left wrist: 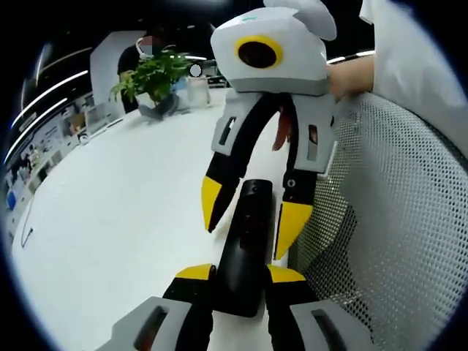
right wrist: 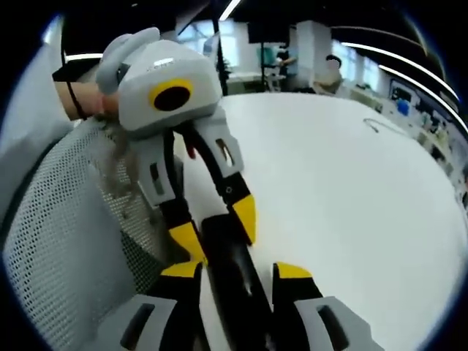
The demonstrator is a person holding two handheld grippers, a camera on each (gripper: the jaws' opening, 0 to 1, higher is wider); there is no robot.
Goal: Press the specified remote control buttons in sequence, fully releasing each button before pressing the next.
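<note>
The black remote control (left wrist: 245,248) lies on the white table (left wrist: 117,219) beside a mesh chair back (left wrist: 395,219), clamped at opposite ends by the left gripper (left wrist: 240,274) and right gripper (right wrist: 238,270), with a potted plant (left wrist: 153,77) (left gripper view) and desks with a person (right wrist: 333,73) (right gripper view) beyond.

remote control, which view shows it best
The left gripper view: the black remote control shows nearly its whole length on the white table, with its far end visible. In the right gripper view the remote control is blurred and runs off the bottom.
</note>
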